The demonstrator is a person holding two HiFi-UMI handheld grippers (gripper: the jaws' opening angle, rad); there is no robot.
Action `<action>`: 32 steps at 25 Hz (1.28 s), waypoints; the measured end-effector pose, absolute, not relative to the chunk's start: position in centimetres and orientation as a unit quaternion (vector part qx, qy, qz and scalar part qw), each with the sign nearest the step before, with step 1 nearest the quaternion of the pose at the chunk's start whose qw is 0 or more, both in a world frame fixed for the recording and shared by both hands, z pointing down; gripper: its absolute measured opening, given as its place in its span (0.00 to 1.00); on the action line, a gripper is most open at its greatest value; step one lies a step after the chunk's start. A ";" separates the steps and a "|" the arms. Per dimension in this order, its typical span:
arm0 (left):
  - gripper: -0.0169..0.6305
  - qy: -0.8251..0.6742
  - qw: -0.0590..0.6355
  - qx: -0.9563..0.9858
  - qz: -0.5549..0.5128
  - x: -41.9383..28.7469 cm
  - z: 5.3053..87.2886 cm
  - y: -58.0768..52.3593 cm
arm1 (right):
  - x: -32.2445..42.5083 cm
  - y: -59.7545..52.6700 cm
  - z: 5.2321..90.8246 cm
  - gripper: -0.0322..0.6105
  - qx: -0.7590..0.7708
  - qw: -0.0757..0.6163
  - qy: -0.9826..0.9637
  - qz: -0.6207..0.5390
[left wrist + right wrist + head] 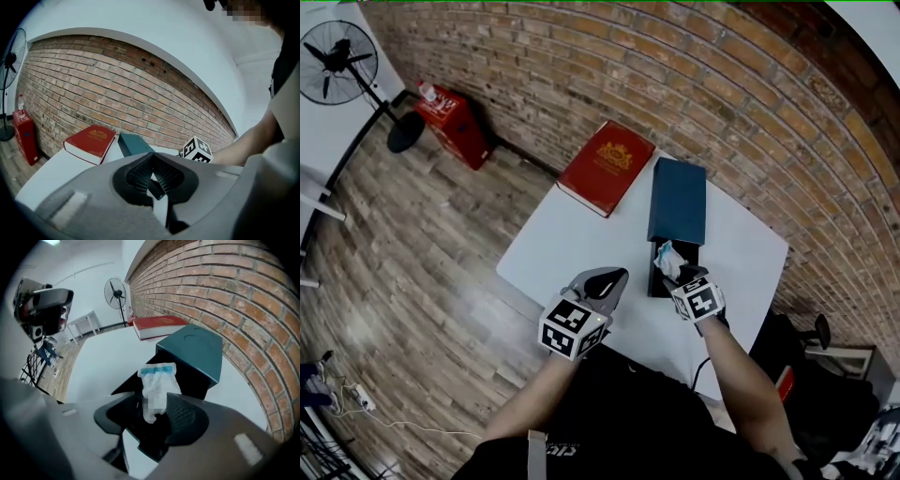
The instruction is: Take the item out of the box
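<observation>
On the white table [567, 248] stands an open black box [659, 284], its teal lid [678, 200] leaning over its far end. A white packet with a blue band [668, 258] sticks up out of the box. My right gripper [677, 274] hovers at the box's near end. In the right gripper view its jaws [154, 416] stand wide open with the packet [157, 380] between them, and the pads do not press on it. My left gripper [614, 279] hangs over the table's front left, apart from the box, shut with nothing in it [152, 161].
A red book [607, 166] lies at the table's far left corner, beside the teal lid. The brick wall [722, 84] runs close behind the table. On the wooden floor to the left stand a red case [455, 124] and a fan [337, 61].
</observation>
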State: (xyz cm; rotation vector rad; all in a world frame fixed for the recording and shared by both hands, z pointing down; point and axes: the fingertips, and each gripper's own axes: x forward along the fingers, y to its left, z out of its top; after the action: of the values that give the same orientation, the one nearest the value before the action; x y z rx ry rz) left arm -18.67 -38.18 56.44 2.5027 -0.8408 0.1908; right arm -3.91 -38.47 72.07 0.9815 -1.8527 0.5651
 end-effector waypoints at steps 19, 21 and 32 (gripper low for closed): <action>0.04 -0.307 0.264 0.912 0.064 -19.2 57.4 -35.9 | -3.8 -38.6 75.8 0.30 0.350 0.573 -0.716 0.192; 0.04 -0.306 0.264 0.913 0.060 -19.1 57.1 -36.1 | -3.5 -38.8 75.7 0.26 0.363 0.560 -0.717 0.199; 0.04 -0.294 0.220 0.928 0.067 -16.9 53.2 -36.4 | -2.4 -39.1 71.0 0.16 0.413 0.480 -0.751 0.188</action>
State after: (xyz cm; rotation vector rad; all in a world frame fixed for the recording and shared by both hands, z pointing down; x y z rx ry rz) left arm -16.89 -36.40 53.20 2.5664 -0.8119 0.1849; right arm -2.42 -39.08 70.98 1.0068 -1.8333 0.4588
